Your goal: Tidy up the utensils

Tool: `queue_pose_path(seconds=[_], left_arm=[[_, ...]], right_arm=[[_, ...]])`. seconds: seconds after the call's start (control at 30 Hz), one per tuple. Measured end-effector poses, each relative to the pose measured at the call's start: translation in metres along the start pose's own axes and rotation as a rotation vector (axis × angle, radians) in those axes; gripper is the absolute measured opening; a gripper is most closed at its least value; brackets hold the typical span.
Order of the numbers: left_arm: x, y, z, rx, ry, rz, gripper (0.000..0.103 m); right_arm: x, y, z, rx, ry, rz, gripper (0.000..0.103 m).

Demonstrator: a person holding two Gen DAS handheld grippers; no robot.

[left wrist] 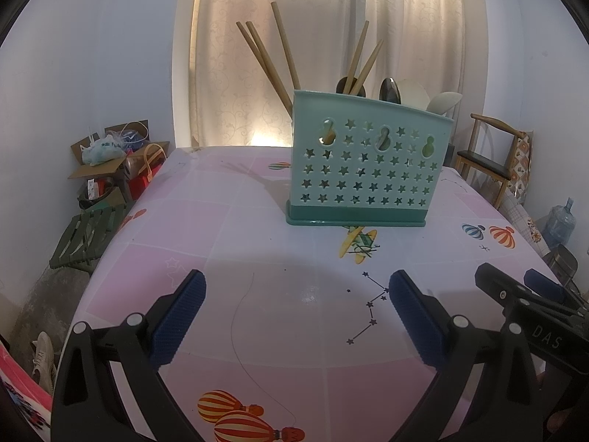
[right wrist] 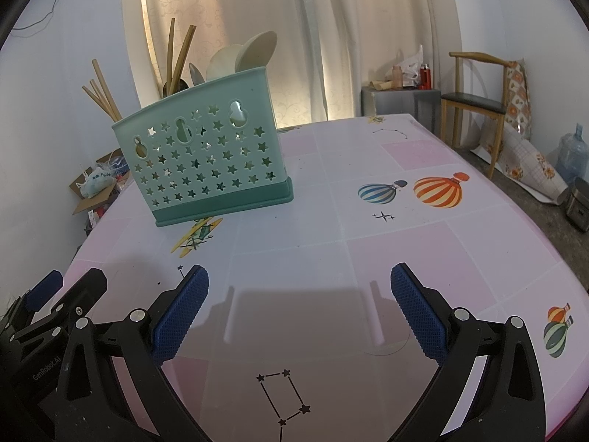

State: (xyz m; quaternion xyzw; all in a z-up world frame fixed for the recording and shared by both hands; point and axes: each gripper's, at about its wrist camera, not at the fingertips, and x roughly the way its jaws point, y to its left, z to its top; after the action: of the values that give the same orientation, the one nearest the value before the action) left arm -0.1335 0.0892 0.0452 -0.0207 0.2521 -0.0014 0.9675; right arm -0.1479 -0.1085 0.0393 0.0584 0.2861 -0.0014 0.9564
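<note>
Both tongs apart, L (left wrist: 296,311) & R (right wrist: 299,309) (nothing held), caddy (left wrist: 364,169) mid-table, bare tablecloth (right wrist: 386,250) around

Both wrist views look forward low over the surface (left wrist: 257,221) toward the curtain (left wrist: 294,37), the left facing the caddy (left wrist: 368,169) squarely, the right from its right, sharing caddy and chair (right wrist: 475,99).

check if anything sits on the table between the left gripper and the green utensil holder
Nothing visible does. Between the open left gripper and the utensil holder lies only bare tablecloth with printed pictures.
</note>
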Motion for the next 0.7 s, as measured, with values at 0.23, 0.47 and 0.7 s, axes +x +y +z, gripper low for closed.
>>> queue_pose_path(seconds=[0.23,0.47,0.7], left_arm=[[-0.0001,0.0004,0.0001,0.0,0.0,0.0,0.098],[0.0,0.0002,0.0002,-0.001,0.001,0.0,0.098],[-0.002,-0.0009,-0.0013,-0.003,0.003,0.002,0.098]], right_arm=[[0.0007,0.0,0.0005,0.0,0.0,0.0,0.095],[0.0005,-0.0002,0.0,0.0,0.001,0.0,0.095],[0.0002,-0.0002,-0.0001,0.0,0.001,0.0,0.095]])
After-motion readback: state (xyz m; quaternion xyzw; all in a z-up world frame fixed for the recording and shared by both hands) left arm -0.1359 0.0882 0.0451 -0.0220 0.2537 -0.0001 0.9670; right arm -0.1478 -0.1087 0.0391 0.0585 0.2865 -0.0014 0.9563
